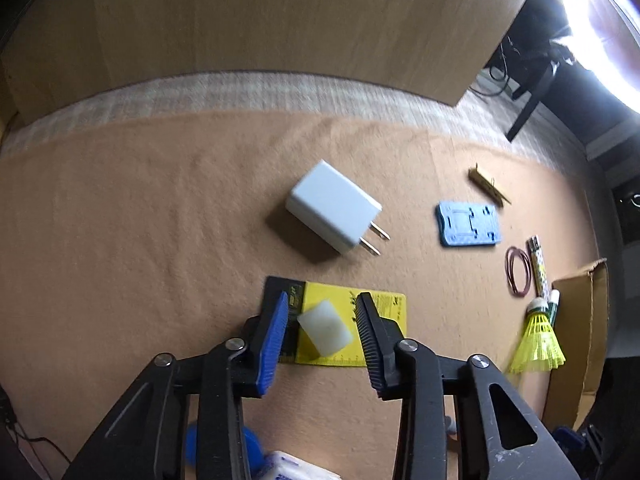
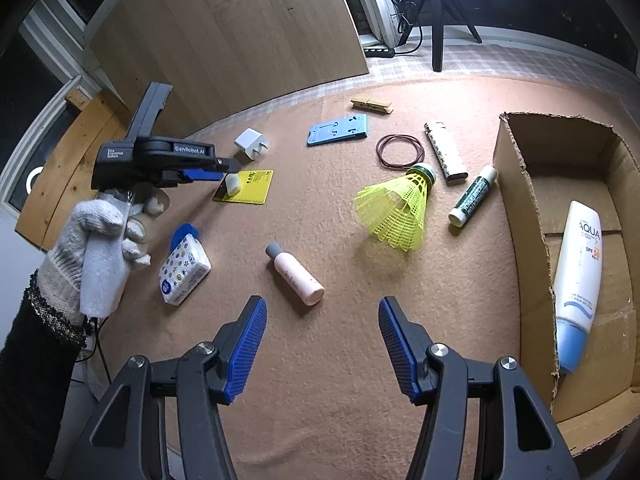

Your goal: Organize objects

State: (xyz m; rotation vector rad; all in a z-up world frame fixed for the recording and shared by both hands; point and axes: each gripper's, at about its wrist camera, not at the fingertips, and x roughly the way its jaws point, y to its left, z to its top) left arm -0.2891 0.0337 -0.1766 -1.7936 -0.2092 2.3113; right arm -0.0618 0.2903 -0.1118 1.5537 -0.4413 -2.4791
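Observation:
My left gripper (image 1: 322, 314) is open, its fingers either side of a small white eraser block (image 1: 325, 333) that lies on a yellow card (image 1: 372, 322); the pads stand apart from it. In the right wrist view the left gripper (image 2: 224, 172) hovers over the same eraser (image 2: 233, 184) and card (image 2: 250, 188). My right gripper (image 2: 322, 334) is open and empty above the cloth, near a pink bottle (image 2: 298, 276). A cardboard box (image 2: 516, 184) at the right holds a sunscreen tube (image 2: 578, 276).
On the tan cloth lie a white charger (image 1: 334, 212), a blue plastic holder (image 1: 468, 224), a wooden clothespin (image 1: 488, 186), rubber bands (image 2: 400, 151), a lighter (image 2: 445, 152), a yellow shuttlecock (image 2: 396, 208), a green-white tube (image 2: 472, 196), and a tissue pack (image 2: 184, 272). A wooden board (image 2: 240, 40) stands behind.

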